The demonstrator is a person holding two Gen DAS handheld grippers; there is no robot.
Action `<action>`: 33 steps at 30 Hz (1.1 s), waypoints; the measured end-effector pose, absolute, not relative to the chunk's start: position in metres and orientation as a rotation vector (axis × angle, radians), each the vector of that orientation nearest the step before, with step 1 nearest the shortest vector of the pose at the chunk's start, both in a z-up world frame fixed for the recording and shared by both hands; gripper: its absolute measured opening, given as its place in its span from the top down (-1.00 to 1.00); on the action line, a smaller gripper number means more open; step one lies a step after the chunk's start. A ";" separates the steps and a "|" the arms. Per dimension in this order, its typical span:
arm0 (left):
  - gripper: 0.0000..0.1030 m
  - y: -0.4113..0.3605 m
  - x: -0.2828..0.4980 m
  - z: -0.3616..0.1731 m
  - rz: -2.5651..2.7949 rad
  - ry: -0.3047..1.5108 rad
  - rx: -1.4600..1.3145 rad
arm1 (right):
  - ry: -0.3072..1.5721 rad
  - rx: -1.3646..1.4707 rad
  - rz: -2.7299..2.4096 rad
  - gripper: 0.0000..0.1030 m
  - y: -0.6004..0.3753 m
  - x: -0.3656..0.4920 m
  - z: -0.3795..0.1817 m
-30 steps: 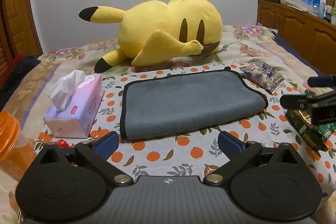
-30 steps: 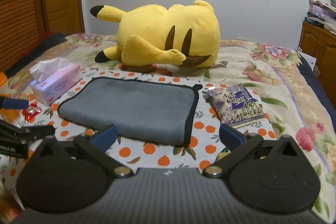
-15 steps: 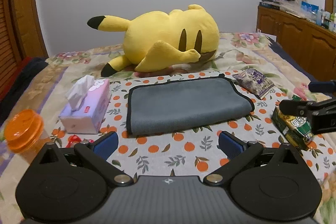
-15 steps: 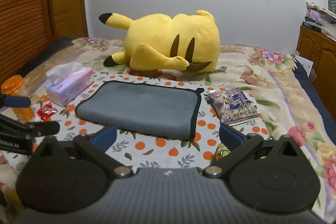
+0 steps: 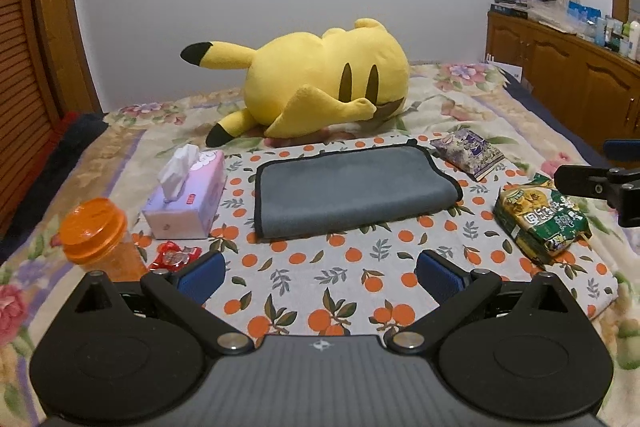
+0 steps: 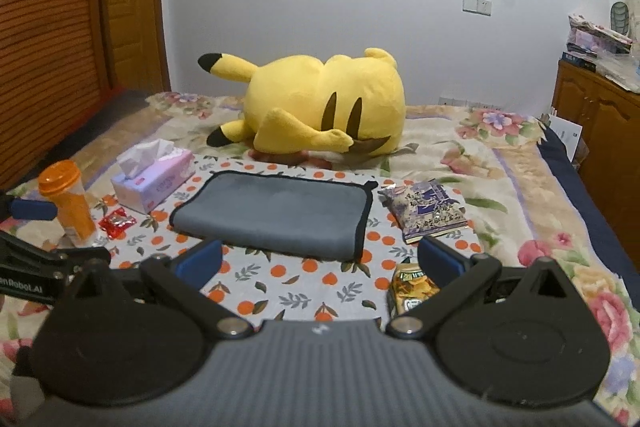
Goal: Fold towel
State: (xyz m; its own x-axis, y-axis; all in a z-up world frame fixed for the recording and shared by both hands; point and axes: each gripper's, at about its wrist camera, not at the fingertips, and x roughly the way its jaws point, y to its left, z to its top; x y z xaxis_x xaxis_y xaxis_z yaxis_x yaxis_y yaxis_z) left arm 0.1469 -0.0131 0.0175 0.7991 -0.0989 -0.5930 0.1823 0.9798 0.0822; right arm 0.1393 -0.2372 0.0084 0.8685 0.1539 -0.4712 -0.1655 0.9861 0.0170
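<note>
Blue-padded left tool and right tool hover level, both spread wide, gripping nothing; the folded grey black-edged towel lies flat ahead, well apart.

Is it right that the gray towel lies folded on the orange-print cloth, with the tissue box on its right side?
Not quite. In the left wrist view the tissue box sits on the left side of the gray towel, which does lie folded on the orange-print cloth.
</note>
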 end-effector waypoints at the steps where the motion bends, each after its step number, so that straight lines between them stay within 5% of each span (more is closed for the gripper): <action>1: -1.00 -0.013 0.143 0.020 -0.151 0.625 0.138 | 0.488 -0.020 0.167 -1.00 -0.238 0.136 0.010; 33: -1.00 -0.013 0.055 -0.003 -0.155 0.652 0.127 | 0.497 0.031 0.143 -1.00 -0.238 0.057 -0.006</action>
State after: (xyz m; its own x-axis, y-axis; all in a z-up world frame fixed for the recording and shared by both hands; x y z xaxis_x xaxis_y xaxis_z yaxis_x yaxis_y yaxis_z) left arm 0.0548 -0.0129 -0.0033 0.7841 -0.1031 -0.6120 0.1828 0.9807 0.0691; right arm 0.0568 -0.2383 -0.0064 0.8691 0.1445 -0.4731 -0.1292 0.9895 0.0649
